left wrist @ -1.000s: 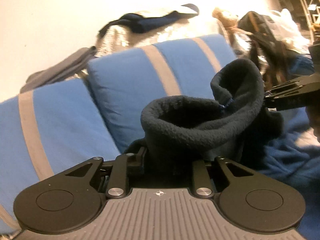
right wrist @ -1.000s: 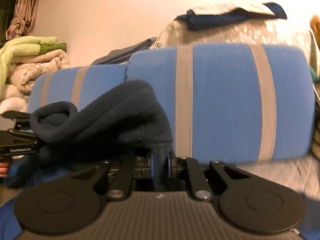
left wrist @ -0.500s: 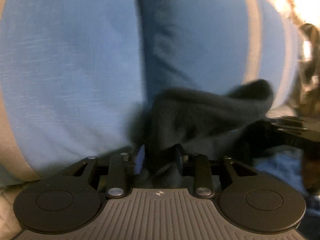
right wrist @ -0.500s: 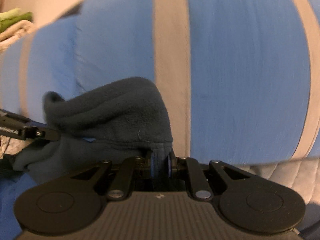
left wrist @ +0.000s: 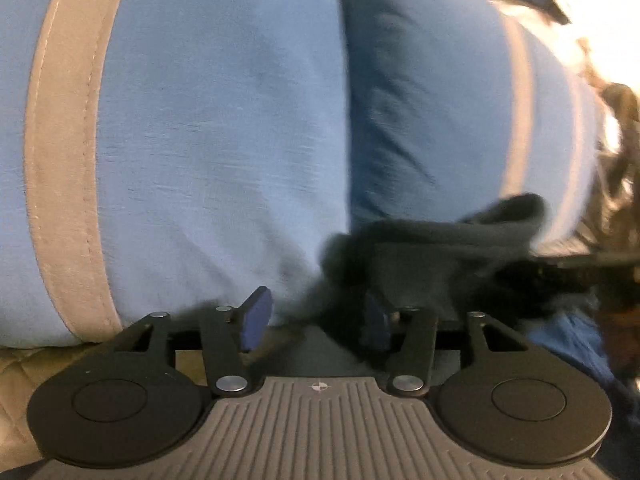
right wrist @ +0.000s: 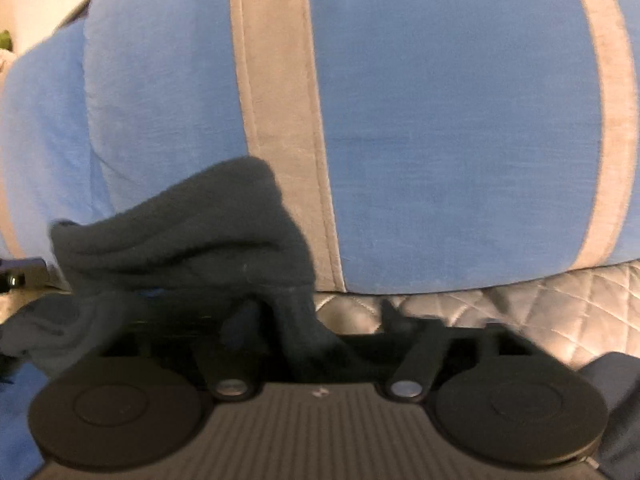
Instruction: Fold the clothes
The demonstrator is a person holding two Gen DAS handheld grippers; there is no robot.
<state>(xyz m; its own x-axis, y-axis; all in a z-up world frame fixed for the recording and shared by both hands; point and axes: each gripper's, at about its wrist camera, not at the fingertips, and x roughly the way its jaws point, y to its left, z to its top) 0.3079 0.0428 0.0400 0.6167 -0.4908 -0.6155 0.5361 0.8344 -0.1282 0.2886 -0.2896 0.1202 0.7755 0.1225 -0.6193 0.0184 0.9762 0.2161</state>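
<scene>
A dark fleece garment (left wrist: 440,248) lies bunched at the foot of the blue sofa cushions; the right wrist view shows the dark fleece garment (right wrist: 180,232) at lower left. My left gripper (left wrist: 316,316) is low over its left end with jaws opening. Fabric sits between the blue pads (left wrist: 256,320), which do not press on it. My right gripper (right wrist: 312,316) is at the other end, its jaws opening wide and blurred. A fold of fleece drapes loosely between them. Each view catches the other gripper's dark tip at its edge.
Blue back cushions (left wrist: 200,140) with beige stripes (right wrist: 280,120) fill both views close ahead. A quilted silver seat cover (right wrist: 520,300) lies below them. A blue cloth (left wrist: 560,332) lies under the fleece. Loose clothes (left wrist: 616,140) are piled at the right.
Both grippers carried the fleece down and toward the cushions. Their jaws, which were shut on its edges, have come apart and the fleece has sunk onto the seat.
</scene>
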